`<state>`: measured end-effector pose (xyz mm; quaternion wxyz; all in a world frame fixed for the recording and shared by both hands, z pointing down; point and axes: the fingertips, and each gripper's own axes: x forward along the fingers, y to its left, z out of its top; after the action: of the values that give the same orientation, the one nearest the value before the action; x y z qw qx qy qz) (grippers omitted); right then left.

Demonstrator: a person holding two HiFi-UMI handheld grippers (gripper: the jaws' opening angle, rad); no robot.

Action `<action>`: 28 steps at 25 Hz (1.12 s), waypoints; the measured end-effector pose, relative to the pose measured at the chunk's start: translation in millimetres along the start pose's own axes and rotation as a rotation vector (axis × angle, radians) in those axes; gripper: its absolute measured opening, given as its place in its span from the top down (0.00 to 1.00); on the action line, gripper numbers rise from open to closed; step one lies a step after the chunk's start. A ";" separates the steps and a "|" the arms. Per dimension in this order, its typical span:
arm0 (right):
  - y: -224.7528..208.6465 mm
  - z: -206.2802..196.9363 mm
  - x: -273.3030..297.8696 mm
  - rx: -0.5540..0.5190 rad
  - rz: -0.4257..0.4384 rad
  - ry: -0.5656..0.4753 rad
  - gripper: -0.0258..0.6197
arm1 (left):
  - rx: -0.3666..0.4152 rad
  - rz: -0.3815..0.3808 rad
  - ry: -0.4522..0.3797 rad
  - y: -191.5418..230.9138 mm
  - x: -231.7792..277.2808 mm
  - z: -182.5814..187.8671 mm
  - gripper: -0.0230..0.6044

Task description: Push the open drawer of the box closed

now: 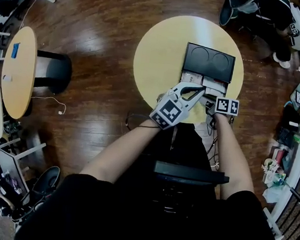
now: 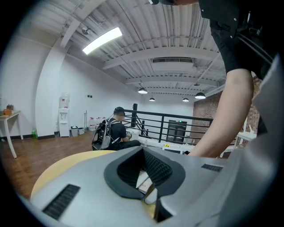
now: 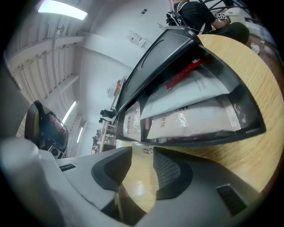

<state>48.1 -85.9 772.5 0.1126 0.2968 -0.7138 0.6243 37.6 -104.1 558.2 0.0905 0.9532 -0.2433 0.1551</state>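
Note:
A black box [image 1: 209, 61] with two round recesses in its lid stands on the round yellow table [image 1: 157, 53]. Its drawer [image 1: 203, 84] is pulled out toward me and holds white packets [image 3: 195, 117] and a red item [image 3: 184, 73]. My left gripper [image 1: 199, 91] points at the drawer's front from the left, and its fingertips meet [image 2: 143, 153] with nothing held. My right gripper [image 1: 214, 103] is at the drawer's front right corner. In its own view the right gripper [image 3: 142, 153] stands open just short of the drawer's front wall [image 3: 208, 137], with only bare tabletop between its pads.
The table's near edge is right behind both grippers. A second round table [image 1: 18, 69] and a black stool [image 1: 53, 71] stand far left. A person with a backpack [image 2: 113, 133] sits by a railing beyond the table. Cluttered shelving [image 1: 288, 138] lines the right side.

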 end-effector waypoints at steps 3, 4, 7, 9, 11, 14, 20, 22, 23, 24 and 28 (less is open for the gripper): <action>-3.7 4.5 4.2 0.001 -0.004 0.009 0.71 | 0.003 0.005 0.000 2.2 5.5 0.8 0.91; -4.4 4.7 6.2 -0.002 -0.010 0.014 0.71 | 0.004 0.006 0.000 3.3 5.6 1.4 0.91; -8.0 4.2 10.4 -0.013 -0.046 0.031 0.75 | 0.005 0.006 -0.001 8.2 3.3 3.9 0.91; -11.4 6.4 11.4 -0.018 -0.056 0.034 0.76 | 0.002 0.007 -0.002 11.5 4.5 5.2 0.91; -13.5 8.0 11.0 -0.019 -0.053 0.038 0.76 | -0.002 0.008 0.000 12.8 7.8 5.1 0.91; -13.5 8.8 10.7 -0.032 -0.047 0.045 0.83 | -0.002 0.009 0.003 13.8 10.9 4.5 0.91; -8.6 12.2 10.1 -0.045 -0.042 0.043 0.85 | -0.001 0.018 0.007 20.1 11.8 5.0 0.91; -5.3 14.7 8.9 -0.044 -0.039 0.037 0.85 | -0.002 0.020 0.009 21.1 11.2 6.5 0.91; -4.1 16.0 8.3 -0.044 -0.038 0.036 0.85 | -0.002 0.021 0.010 21.1 11.1 6.8 0.91; -3.3 17.5 7.8 -0.043 -0.036 0.035 0.85 | -0.004 0.021 0.011 21.1 11.4 6.7 0.91; -0.1 26.5 7.3 -0.040 -0.034 0.026 0.85 | -0.011 0.023 0.014 24.0 12.5 5.6 0.91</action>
<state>47.9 -113.3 771.3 0.1385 0.2983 -0.7195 0.6117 37.5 -131.7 559.5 0.0956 0.9487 -0.2546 0.1616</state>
